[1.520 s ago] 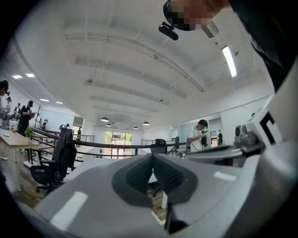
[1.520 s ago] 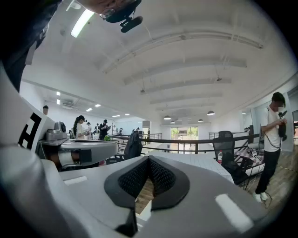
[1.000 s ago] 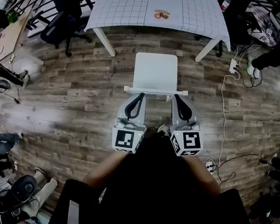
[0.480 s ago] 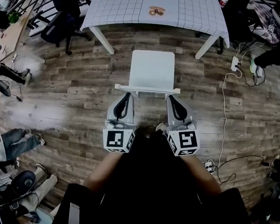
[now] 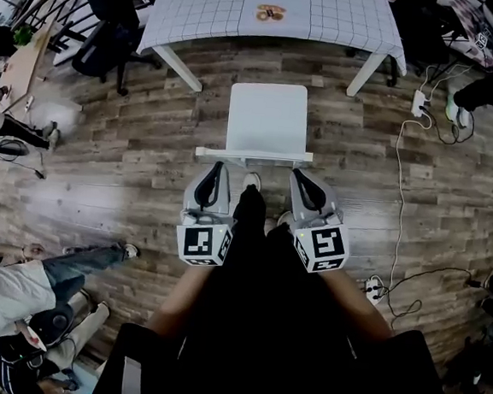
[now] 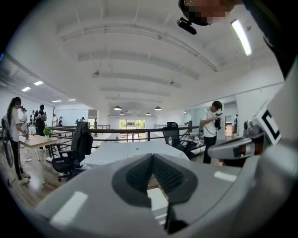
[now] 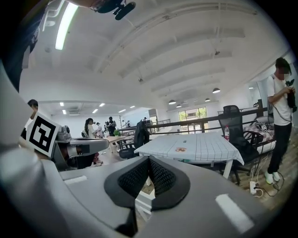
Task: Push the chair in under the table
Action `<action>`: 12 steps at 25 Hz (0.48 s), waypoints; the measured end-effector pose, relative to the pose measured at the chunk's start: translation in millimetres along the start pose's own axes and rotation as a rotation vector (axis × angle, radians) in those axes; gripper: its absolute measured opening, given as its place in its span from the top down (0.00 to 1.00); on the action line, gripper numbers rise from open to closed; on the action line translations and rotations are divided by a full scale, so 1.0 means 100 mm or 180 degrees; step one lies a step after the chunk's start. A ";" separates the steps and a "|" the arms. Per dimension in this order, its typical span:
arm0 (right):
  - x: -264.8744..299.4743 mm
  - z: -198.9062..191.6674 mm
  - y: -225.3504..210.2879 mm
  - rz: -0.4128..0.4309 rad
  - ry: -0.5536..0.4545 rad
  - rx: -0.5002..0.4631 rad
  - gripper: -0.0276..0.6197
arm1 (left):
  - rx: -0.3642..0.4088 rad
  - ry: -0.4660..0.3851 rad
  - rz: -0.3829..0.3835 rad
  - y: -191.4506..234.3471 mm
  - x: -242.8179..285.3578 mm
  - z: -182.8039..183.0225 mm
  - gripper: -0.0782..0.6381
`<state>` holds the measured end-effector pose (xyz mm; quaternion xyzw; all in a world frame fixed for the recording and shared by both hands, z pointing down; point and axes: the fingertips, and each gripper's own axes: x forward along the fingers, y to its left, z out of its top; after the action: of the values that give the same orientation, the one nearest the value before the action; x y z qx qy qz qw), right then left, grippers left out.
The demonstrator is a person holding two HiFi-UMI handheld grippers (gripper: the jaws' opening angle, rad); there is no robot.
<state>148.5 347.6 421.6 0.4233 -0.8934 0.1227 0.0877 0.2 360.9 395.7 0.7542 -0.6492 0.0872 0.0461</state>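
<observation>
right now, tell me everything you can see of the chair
The chair is plain white, with a flat square seat and a narrow backrest seen from above. It stands upright on the wood floor, facing the table, not yet under it. The left gripper and right gripper, both shut, sit just behind its backrest; contact is unclear.

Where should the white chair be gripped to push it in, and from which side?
Probably the backrest's top rail, approached from the person's side: that thin bar spans the chair edge farthest from the table, so pushing there drives it under.
</observation>
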 end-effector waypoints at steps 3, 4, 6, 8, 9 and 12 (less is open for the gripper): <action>0.08 -0.03 -0.04 0.0012 0.0067 -0.0003 0.96 | 0.0017 0.0055 -0.0074 -0.01 0.11 -0.06 0.88; 0.10 -0.03 -0.05 0.0023 0.0091 -0.0018 0.96 | 0.0017 0.0078 -0.0097 -0.01 0.15 -0.08 0.88; 0.16 -0.03 -0.07 0.0051 0.0133 -0.0046 0.96 | 0.0006 0.0117 -0.0114 0.00 0.24 -0.12 0.88; 0.23 -0.04 -0.10 0.0065 0.0167 -0.0061 0.96 | -0.0024 0.0135 -0.0097 0.02 0.32 -0.13 0.88; 0.26 -0.05 -0.11 0.0066 0.0188 -0.0059 0.96 | -0.0048 0.0139 -0.0086 0.04 0.35 -0.14 0.88; 0.41 -0.06 -0.14 0.0056 0.0254 -0.0060 0.96 | -0.0074 0.0157 -0.0088 0.12 0.46 -0.18 0.88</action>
<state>134.1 310.3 440.2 0.4094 -0.8939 0.1319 0.1261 -6.0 317.6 421.3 0.7602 -0.6383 0.0976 0.0720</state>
